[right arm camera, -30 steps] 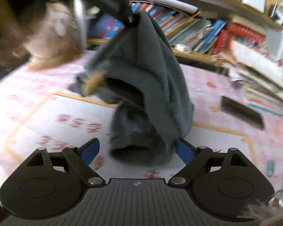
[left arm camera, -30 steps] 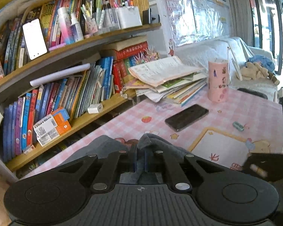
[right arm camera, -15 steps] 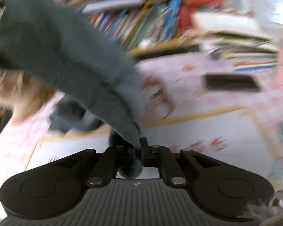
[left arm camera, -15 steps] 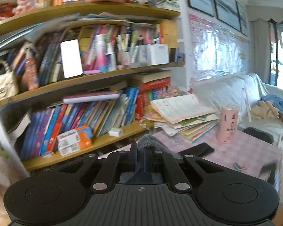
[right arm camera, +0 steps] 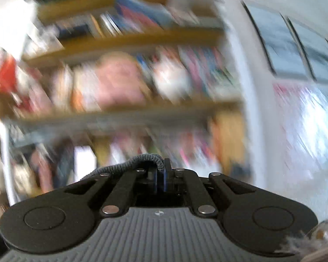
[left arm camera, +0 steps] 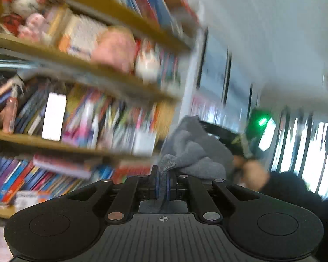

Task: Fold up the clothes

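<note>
The left gripper (left arm camera: 162, 182) sits at the lower centre of the left wrist view, its two blue-lined fingers (left arm camera: 157, 181) clenched on a fold of grey fleece garment (left arm camera: 192, 150). The cloth rises out of the narrow gap between the pads and bunches just above and to the right of the fingertips, near the middle of the frame. Right of that bunch, at mid-right, a hand (left arm camera: 252, 171) in a dark sleeve (left arm camera: 295, 194) grips the other tool, a dark shape with a green light (left arm camera: 262, 121) showing above it.

In the right wrist view the right gripper (right arm camera: 160, 180) is likewise clenched, at lower centre, pinching a ribbed grey hem (right arm camera: 142, 160) of the garment. The hem arches up from the fingertips and trails down to the left over the tool's black linkage; the rest of the garment is out of this view.

Behind both tools the scene is heavily smeared. A wooden bookshelf (left arm camera: 83, 150) fills the left half of the left view, with rows of coloured book spines, a white rectangular card (left arm camera: 54, 116) at left centre and a pink plush toy (left arm camera: 116, 48) on an upper shelf. The same pink toy (right arm camera: 118, 83) shows as a blur on the bookshelf (right arm camera: 129, 39) in the upper left of the right view. Dark-framed panels (right arm camera: 280, 43) hang on the white wall at upper right, and bright windows (left arm camera: 299, 148) fill the right edge of the left view.
</note>
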Action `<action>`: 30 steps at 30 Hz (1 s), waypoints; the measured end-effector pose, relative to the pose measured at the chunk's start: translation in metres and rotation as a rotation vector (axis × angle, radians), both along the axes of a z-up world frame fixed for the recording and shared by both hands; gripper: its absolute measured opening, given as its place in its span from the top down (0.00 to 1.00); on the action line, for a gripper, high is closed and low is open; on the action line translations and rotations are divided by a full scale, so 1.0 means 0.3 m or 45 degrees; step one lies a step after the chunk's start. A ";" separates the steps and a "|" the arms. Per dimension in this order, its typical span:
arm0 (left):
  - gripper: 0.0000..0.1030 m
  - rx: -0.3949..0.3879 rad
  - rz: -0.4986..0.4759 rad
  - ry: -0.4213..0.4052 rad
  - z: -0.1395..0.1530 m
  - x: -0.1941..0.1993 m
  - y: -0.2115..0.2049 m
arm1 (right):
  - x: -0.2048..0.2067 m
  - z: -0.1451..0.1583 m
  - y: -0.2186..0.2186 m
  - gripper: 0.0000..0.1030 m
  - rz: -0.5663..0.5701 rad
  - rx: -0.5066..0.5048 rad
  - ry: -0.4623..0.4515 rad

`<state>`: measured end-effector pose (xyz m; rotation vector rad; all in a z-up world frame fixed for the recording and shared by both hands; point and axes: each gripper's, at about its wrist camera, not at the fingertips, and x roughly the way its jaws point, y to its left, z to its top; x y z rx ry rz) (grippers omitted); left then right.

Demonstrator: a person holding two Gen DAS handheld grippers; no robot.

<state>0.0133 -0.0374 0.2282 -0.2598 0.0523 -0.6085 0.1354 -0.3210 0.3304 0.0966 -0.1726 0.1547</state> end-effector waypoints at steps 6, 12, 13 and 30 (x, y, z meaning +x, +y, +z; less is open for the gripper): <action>0.94 -0.112 0.107 0.200 -0.124 -0.008 0.164 | 0.155 0.060 0.287 0.95 0.336 -0.092 0.085; 0.87 0.400 0.311 0.588 -0.507 -0.131 0.213 | 0.184 -0.376 0.769 0.95 0.652 -0.534 0.476; 0.87 0.547 0.349 0.626 -0.560 -0.156 0.217 | 0.176 -0.459 0.854 0.95 0.701 -0.621 0.536; 0.43 0.565 0.757 0.820 -0.624 -0.336 0.519 | 0.018 -0.824 1.162 0.61 0.808 -0.905 0.796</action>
